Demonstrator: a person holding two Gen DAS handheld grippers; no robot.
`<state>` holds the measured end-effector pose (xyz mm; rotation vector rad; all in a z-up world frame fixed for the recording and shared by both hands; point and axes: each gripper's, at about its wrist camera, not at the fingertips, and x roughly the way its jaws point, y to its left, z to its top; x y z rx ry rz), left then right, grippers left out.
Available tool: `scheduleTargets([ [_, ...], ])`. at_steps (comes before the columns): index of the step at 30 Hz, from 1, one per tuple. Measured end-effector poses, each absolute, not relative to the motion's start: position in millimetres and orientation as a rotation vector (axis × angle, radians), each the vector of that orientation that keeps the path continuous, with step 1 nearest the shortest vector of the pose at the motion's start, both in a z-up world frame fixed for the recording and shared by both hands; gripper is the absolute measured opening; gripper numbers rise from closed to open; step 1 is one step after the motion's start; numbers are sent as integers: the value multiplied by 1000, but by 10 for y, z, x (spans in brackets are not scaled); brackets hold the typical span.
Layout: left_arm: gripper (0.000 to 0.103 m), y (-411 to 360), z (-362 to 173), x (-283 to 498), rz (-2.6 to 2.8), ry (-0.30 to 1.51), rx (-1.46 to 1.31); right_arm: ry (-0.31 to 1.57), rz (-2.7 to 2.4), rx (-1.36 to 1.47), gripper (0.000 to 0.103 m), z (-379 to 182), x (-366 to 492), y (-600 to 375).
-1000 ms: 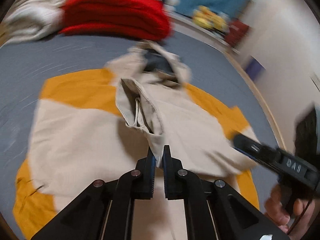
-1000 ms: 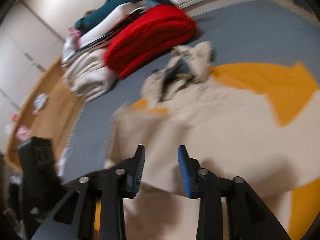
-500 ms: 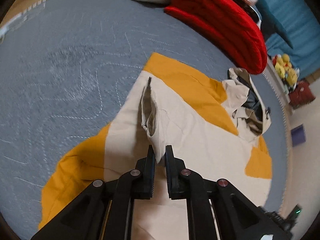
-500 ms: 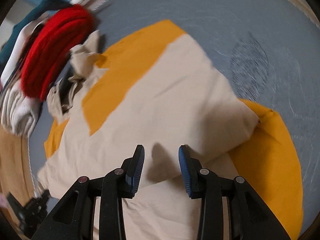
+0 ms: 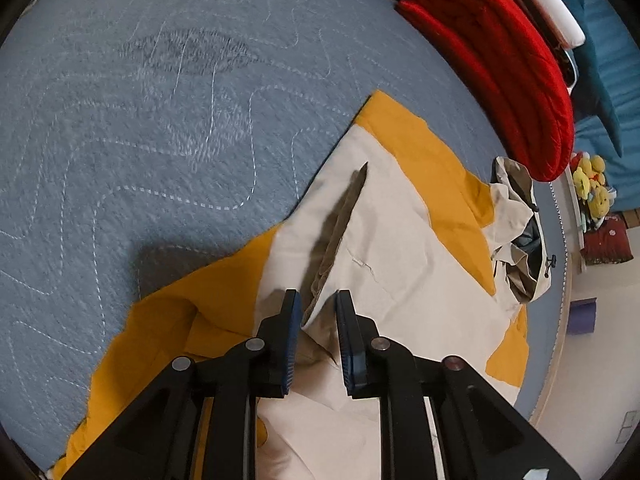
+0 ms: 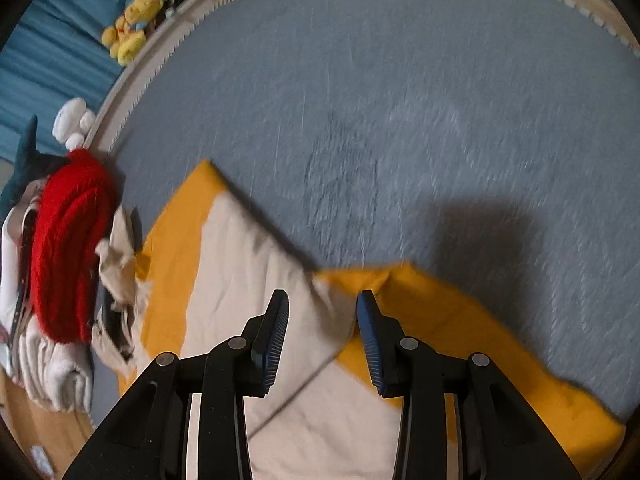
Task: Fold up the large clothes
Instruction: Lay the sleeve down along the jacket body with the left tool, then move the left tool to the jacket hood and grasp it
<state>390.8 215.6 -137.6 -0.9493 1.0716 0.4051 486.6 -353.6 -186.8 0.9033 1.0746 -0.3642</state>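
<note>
Blue quilt beneath steeply tilted hand-held gripper

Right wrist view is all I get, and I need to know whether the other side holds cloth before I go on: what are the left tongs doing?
Observer: The left tongs are opening. A raised fold of the beige and orange garment stands between the pads, which do not seem to press it.
Operator: Does that fold end at the tongs?
Observer: No. It runs on as a shadowed ridge across the beige panel, away from the tongs.
Operator: Anything past the mat on that side?
Observer: Yes, a purple block lies on the pale floor just beyond the edge of the blue quilted mat.
</note>
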Motion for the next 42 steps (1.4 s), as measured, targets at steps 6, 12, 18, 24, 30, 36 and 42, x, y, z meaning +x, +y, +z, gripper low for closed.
scheduleTargets([
  [6,16,2180,-1517,3905,380,1106,-1011,1230,-313,1078,40,-2341,4795,-3392],
  [12,4,2002,-1389,4031,283,1102,-923,1128,-305,1115,9,-2315,4830,-3546],
  [18,8,1970,-1492,3995,355,1183,-899,1096,-384,1016,9,-2133,4850,-3607],
  [24,8,1993,-1120,3929,483,1083,-711,1017,-622,722,21,-1716,4682,-3506],
  [30,9,1745,-1185,4173,308,1112,-629,913,-324,585,30,-1422,4976,-3160],
  [36,9,1811,-1639,4188,319,1247,-668,1251,-110,326,34,-1957,5386,-2756],
  [42,14,1741,-1505,4234,299,1217,-588,1254,-150,239,34,-1951,5390,-2758],
])
